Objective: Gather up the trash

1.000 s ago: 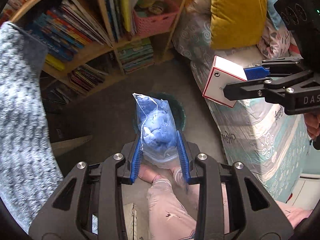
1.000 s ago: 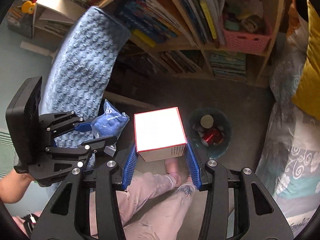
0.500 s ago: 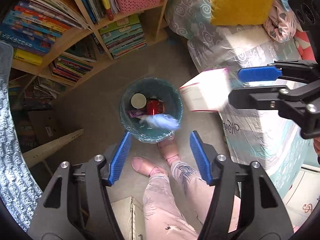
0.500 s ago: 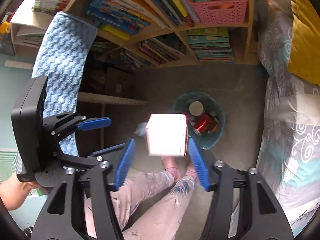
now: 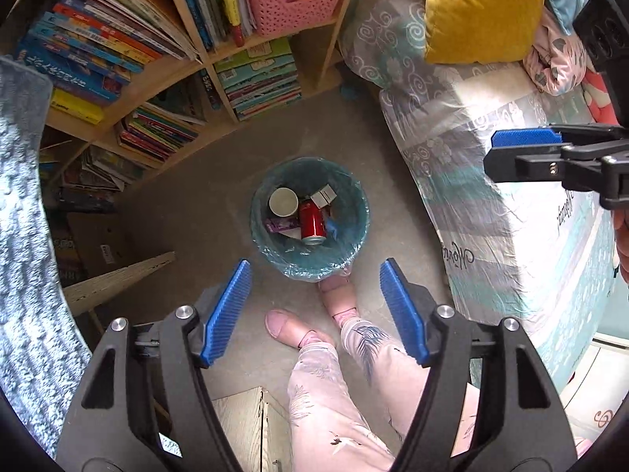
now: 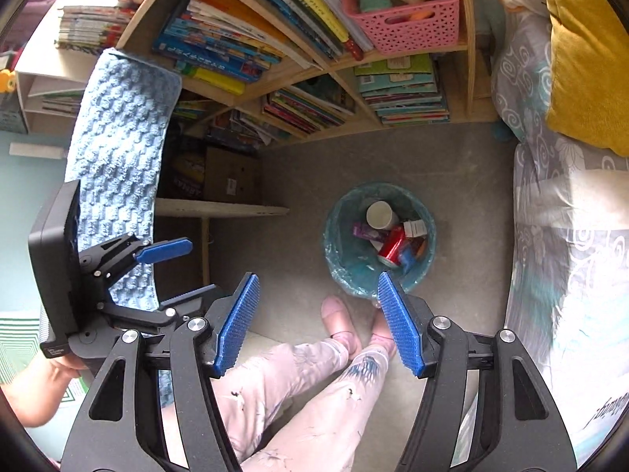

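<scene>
Bookshelf (image 5: 165, 90) far left, bed (image 5: 491, 181) right; left gripper (image 5: 314, 306) and right gripper (image 6: 316, 322), jaws just opened, empty, bag and box now in bin (image 5: 354, 244).

I see a curved wooden bookshelf (image 5: 220, 53) packed with colourful books, a pink plastic lattice basket (image 5: 293, 4) on its shelf, a mustard-yellow velvet cushion (image 5: 481, 8) on the grey swirl-patterned bedding (image 5: 444, 118), and a blue knitted towel (image 6: 118, 149).
</scene>
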`<move>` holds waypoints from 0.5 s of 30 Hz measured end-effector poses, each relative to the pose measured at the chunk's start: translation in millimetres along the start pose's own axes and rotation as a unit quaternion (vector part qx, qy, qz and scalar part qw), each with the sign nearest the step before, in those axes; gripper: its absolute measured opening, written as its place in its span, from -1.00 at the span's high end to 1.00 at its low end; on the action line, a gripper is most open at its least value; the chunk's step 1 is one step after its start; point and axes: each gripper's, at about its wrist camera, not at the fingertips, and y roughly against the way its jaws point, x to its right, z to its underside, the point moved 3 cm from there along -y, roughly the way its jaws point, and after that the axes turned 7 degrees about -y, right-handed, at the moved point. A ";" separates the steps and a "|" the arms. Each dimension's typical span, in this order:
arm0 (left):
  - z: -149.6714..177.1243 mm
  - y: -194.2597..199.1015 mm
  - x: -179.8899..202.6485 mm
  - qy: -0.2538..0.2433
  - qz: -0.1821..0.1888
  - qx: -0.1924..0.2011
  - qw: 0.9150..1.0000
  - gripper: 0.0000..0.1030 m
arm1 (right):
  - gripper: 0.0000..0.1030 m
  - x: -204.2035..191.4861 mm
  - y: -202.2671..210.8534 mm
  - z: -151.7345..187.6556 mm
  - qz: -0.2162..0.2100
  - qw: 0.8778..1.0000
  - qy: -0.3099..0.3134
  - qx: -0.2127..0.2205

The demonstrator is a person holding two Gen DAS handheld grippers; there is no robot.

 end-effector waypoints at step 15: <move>15.6 96.7 -22.3 0.054 -0.052 0.083 0.994 -0.61 | -0.40 -84.5 40.3 -12.7 -0.001 0.996 0.084 0.025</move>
